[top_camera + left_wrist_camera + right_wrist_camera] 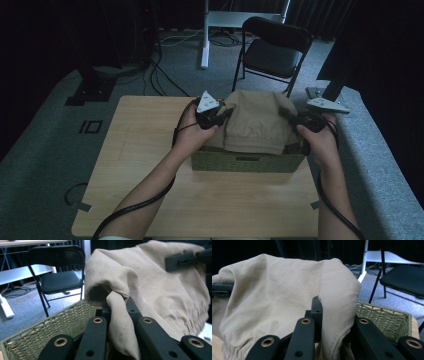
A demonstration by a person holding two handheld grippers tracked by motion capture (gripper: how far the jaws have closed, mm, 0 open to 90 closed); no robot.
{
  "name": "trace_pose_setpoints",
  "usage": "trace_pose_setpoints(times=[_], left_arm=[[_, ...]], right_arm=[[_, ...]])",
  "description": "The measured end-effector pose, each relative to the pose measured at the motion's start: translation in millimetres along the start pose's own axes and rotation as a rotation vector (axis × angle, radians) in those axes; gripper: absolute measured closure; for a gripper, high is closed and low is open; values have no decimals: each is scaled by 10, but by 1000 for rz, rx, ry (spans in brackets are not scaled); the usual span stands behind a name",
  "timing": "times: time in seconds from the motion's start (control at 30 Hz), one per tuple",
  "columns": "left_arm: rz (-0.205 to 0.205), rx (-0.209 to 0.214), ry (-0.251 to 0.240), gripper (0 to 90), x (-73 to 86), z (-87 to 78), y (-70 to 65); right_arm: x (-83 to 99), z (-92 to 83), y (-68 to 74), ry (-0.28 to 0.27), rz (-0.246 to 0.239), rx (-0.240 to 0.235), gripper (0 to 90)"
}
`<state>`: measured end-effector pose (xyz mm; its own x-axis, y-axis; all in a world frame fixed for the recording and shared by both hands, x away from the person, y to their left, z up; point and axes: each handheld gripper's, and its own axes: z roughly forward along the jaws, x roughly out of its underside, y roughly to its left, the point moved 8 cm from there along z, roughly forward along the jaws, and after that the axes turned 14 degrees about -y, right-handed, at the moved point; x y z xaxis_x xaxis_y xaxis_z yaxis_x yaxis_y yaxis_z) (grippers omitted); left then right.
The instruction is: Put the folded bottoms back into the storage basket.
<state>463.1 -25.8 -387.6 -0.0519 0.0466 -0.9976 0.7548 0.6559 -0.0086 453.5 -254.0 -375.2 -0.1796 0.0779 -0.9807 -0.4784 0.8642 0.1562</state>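
From the high view, a tan cloth (pixel 255 122) hangs in the air over a green woven basket (pixel 247 162) that sits on the wooden surface (pixel 150 165). The left gripper (pixel 225 116) pinches the cloth's left edge and the right gripper (pixel 286 114) pinches its right edge, so the cloth is stretched between them. The bottom of the cloth reaches down to the basket's top. A black chair (pixel 272 50) stands on the floor behind the surface

In the left gripper view, the left gripper (pixel 117 305) is closed tight on a fold of the cloth (pixel 155 290), which comes out between its two jaws and spreads up and to the right. The basket (pixel 60 322) is just below and to the left. The other gripper's jaw bites the cloth at the far top corner

In the right gripper view, the right gripper (pixel 334 307) is closed tight on the cloth's (pixel 277 290) hem. The cloth spreads away to the left, and the basket (pixel 384 317) lies just to the right of it
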Motion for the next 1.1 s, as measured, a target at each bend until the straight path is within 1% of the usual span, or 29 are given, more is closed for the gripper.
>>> trace_pose_setpoints(times=[0.13,0.2,0.23,0.27,0.3,0.33,0.43,0.47,0.5,0.53,0.57,0.6,0.7,0.73,0.8,0.83,0.87,0.9,0.93,0.97,1.03,1.07,1.1], left_arm=[[-13,-7,3,840,119,110,83],[-21,-12,-7,841,172,163,125],[-32,-15,-7,841,198,191,151],[-50,-11,-19,841,214,218,169],[-59,-15,-24,841,235,241,191],[-66,-14,-19,841,266,260,205],[-65,-17,-20,839,351,317,250],[-73,-21,-21,838,379,333,266],[-86,-21,-9,837,420,350,278],[-80,-23,0,835,461,365,289],[-83,-29,-3,835,493,381,295],[-87,-35,7,835,529,396,307],[-118,-72,15,836,619,448,367],[-135,-81,16,836,652,470,386],[-126,-96,41,837,737,512,427],[-132,-102,52,837,779,531,446],[-132,-102,52,837,779,531,446],[-146,-119,78,837,866,561,483],[-150,-121,80,837,882,567,488],[-165,-128,89,836,924,586,504],[-168,-145,101,836,982,606,531],[-168,-145,101,836,982,606,531],[-176,-154,117,836,1066,645,557]], right_arm=[[56,111,-78,15,2,16,783],[99,171,-128,26,3,31,782],[118,199,-150,24,3,34,783],[141,225,-174,28,4,35,782],[165,248,-202,33,9,44,783],[183,273,-229,31,9,51,782],[247,350,-286,43,9,58,782],[273,375,-298,54,13,57,782],[294,401,-313,59,15,60,782],[317,429,-325,66,14,61,782],[346,458,-341,79,10,66,782],[373,485,-360,83,10,74,782],[477,576,-408,103,9,88,782],[513,606,-421,107,8,90,782],[592,666,-449,118,15,99,782],[634,699,-465,126,8,105,782],[634,699,-465,126,8,105,782],[678,731,-480,136,9,112,782],[766,793,-502,157,5,117,782],[784,808,-508,158,3,120,782],[862,862,-530,178,4,126,782],[862,862,-530,178,4,126,782],[897,890,-543,183,9,129,782]])
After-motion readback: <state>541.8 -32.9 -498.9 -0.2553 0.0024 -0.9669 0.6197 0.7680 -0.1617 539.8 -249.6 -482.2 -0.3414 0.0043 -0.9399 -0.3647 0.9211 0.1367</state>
